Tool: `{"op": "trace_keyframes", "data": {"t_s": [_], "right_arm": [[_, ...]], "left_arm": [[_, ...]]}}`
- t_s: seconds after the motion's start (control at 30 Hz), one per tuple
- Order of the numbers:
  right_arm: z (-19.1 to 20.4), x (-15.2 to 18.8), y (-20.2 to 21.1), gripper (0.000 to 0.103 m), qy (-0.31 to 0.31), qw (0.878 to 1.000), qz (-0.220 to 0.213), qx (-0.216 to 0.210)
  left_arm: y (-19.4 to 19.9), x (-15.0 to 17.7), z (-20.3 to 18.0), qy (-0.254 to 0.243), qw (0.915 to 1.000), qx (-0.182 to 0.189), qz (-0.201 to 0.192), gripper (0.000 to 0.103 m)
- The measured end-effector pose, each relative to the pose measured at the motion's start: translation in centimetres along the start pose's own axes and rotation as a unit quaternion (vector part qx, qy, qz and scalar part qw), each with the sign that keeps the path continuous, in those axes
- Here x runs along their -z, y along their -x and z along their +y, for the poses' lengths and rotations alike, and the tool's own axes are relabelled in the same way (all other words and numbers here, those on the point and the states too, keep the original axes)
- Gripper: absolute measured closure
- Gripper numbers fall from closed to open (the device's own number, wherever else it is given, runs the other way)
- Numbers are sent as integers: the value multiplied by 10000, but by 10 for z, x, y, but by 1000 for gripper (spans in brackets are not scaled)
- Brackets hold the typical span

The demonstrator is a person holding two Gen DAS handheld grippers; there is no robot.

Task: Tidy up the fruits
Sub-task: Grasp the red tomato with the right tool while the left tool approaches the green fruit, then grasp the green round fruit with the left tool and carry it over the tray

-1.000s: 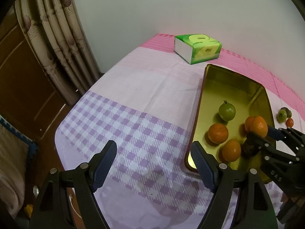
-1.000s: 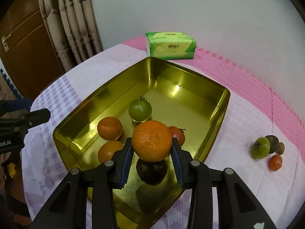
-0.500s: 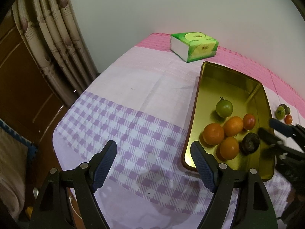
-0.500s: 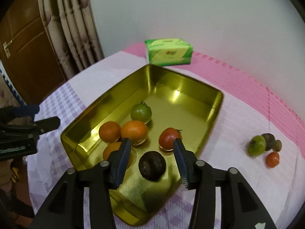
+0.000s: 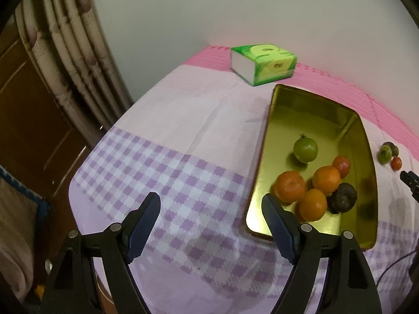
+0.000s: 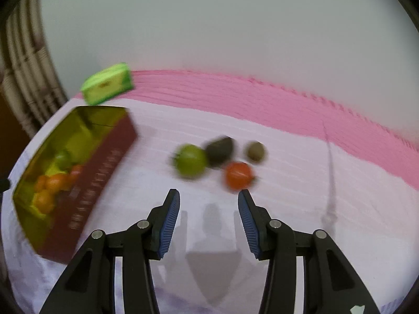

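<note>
A gold tray (image 5: 272,120) (image 6: 110,154) holds three oranges (image 5: 290,186), a green tomato (image 5: 305,149), a red tomato (image 5: 342,165) and a dark fruit (image 5: 343,198). My left gripper (image 5: 210,205) stands open over the checked cloth, left of the tray, holding nothing. My right gripper (image 6: 208,198) is open and empty over the cloth, right of the tray. Just beyond its fingertips lie a green tomato (image 6: 191,161), a dark fruit (image 6: 219,148), a small brown-green fruit (image 6: 256,151) and a red tomato (image 6: 238,175). This view is motion-blurred.
A green tissue pack (image 5: 264,64) lies at the back of the table near the wall. A curtain (image 5: 76,60) and a wooden door stand beyond the table's left edge. The right gripper's tip (image 5: 409,180) shows at the left view's right edge.
My right gripper let the orange go into the tray, then swung right, away from the tray to the loose fruits. The left gripper has not moved.
</note>
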State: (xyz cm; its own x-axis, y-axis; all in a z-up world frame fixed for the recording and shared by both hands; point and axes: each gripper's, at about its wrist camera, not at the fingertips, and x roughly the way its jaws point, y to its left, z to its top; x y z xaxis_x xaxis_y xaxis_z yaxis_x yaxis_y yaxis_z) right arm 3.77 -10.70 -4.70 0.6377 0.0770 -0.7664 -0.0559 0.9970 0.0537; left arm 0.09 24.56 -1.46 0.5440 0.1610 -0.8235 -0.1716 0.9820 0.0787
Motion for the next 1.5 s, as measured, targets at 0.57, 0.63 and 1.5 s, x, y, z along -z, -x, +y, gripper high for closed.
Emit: {"op": "trace_keyframes", "data": {"t_s": [0.57, 0.63, 1.5], "right_arm": [[-14, -8, -44, 67, 224, 9997, 29, 76], [-14, -8, -44, 73, 283, 9996, 16, 40], [-119, 21, -22, 72, -571, 9951, -9, 806]], "left_arm": [[19, -41, -126, -1055, 9890, 999, -269, 23], [19, -46, -150, -1231, 9862, 1062, -308, 23], [-69, -58, -311, -1870, 9607, 1906, 758, 37]]}}
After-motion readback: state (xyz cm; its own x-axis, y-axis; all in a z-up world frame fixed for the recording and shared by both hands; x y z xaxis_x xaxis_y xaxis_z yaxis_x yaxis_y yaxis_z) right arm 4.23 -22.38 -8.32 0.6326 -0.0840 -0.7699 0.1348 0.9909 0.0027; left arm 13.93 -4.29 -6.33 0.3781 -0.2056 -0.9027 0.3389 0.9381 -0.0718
